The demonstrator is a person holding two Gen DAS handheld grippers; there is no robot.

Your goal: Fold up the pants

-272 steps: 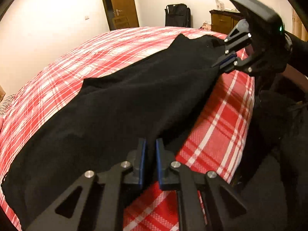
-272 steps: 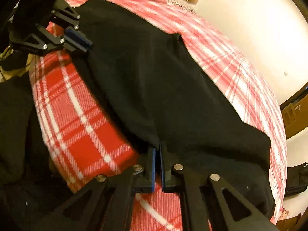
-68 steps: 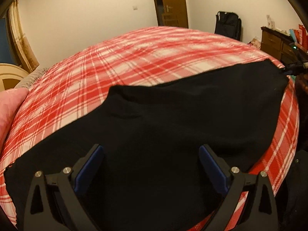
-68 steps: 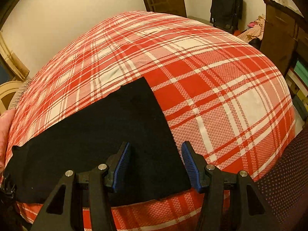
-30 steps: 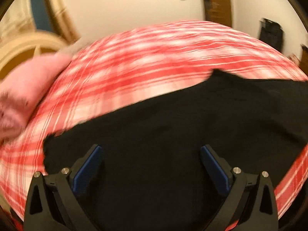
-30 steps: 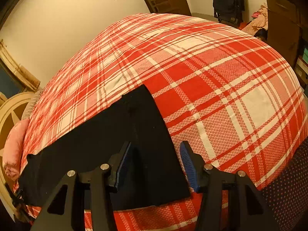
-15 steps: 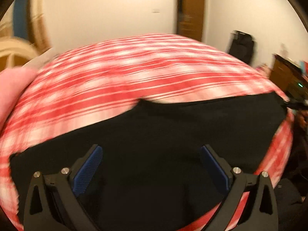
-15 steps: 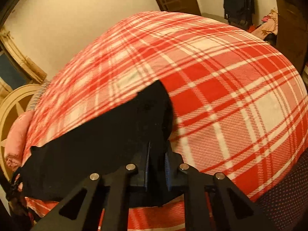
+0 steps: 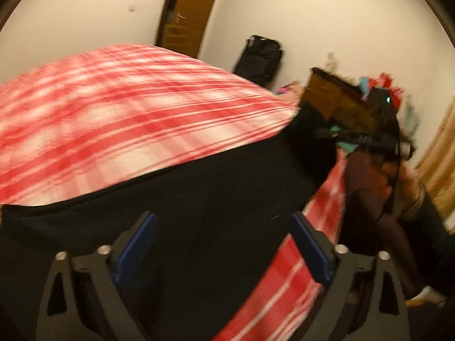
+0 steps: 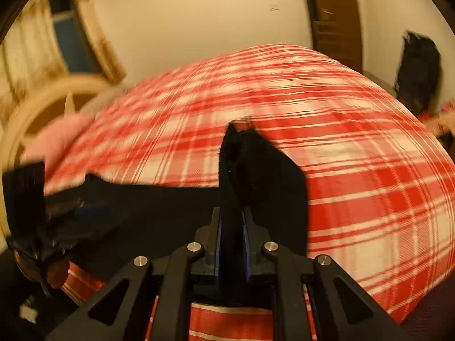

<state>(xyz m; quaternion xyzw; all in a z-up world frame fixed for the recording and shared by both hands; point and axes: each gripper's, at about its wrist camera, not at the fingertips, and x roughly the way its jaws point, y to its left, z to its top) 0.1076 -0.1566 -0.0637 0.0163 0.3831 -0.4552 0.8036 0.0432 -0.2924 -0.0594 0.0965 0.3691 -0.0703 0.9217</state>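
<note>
A bedroom with pale walls and a brown door (image 9: 187,14) holds a bed under a red-and-white plaid cover (image 9: 113,125), and on it, across the lower half of the left wrist view, lie the black pants (image 9: 199,204). They look soft, limp and light, so they will likely sag and drape wherever unsupported; a hem, corner or waistband edge seems the best place to pinch.

The right gripper (image 10: 231,227) is clamped on one end of the cloth, which stands up in a peak at the centre of its view. The left gripper (image 9: 224,244) hangs with jaws spread wide over the fabric, holding nothing.

No container shows clearly; the dark bag (image 9: 260,56) by the far wall and the blurred wooden dresser (image 9: 335,102) at centre right reveal no contents.
</note>
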